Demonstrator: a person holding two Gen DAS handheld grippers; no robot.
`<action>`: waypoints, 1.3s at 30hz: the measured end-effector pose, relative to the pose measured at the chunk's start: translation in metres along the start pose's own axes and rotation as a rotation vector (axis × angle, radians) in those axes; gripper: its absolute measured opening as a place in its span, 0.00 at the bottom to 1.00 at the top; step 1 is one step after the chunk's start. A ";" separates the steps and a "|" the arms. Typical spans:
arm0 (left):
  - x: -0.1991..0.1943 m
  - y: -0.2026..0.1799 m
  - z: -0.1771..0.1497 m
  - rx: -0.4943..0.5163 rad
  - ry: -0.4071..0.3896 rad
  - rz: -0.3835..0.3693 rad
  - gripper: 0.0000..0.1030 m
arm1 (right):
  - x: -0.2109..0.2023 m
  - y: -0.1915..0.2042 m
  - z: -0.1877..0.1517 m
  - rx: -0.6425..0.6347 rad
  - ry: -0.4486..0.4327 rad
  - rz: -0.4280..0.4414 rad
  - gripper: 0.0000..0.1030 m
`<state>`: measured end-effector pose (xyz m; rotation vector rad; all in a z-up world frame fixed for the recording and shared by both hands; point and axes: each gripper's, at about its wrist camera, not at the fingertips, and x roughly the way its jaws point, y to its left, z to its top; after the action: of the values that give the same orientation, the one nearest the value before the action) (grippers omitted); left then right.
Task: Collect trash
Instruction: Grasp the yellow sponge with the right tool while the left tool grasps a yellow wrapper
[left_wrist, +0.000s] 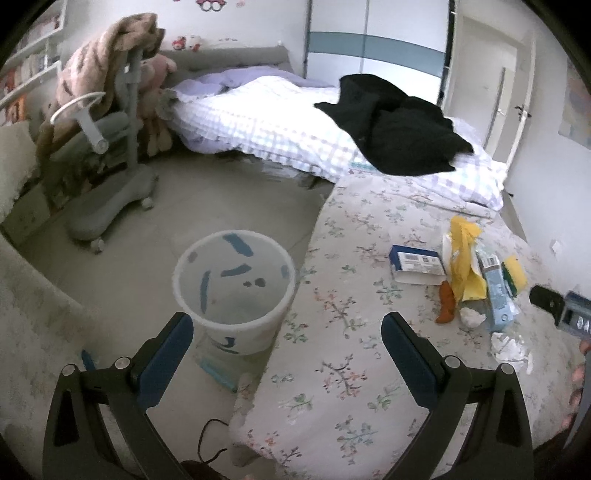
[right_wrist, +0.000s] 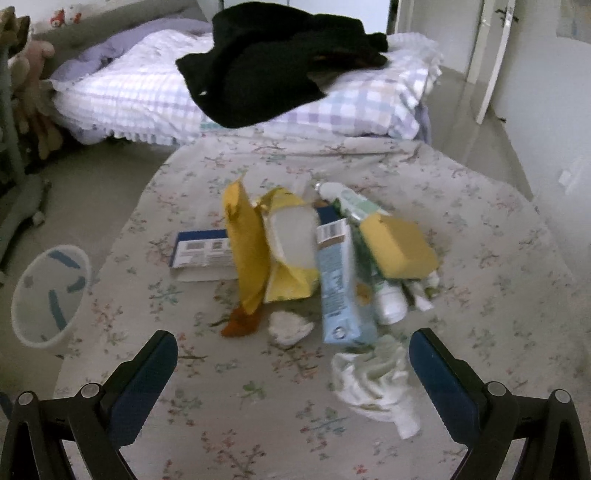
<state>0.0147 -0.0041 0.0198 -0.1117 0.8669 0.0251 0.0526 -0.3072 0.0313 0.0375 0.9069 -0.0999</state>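
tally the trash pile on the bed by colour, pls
Yellow: 2, torn yellow bag, yellow sponge
Blue: 2, dark blue box, light blue carton
White: 2, small white wad, crumpled white tissue
Orange: 1, orange scrap
White-green tubes and bottles: partly hidden, count unclear
Total: 7 clear items, plus the tubes.

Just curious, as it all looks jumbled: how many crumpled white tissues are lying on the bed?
2: a small crumpled tissue beside the orange peel, and a bigger one nearest the right tool. More may hide under the pile.
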 end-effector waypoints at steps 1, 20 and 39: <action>0.002 -0.003 0.002 0.010 0.004 -0.019 1.00 | 0.002 -0.004 0.004 0.000 0.003 -0.004 1.00; 0.100 -0.072 0.041 0.173 0.244 -0.195 0.99 | 0.108 -0.140 0.058 0.266 0.233 0.154 1.00; 0.137 -0.167 0.051 0.174 0.216 -0.415 0.74 | 0.139 -0.164 0.055 0.333 0.264 0.310 0.58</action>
<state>0.1537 -0.1674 -0.0373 -0.1311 1.0434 -0.4570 0.1639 -0.4846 -0.0430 0.5086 1.1298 0.0450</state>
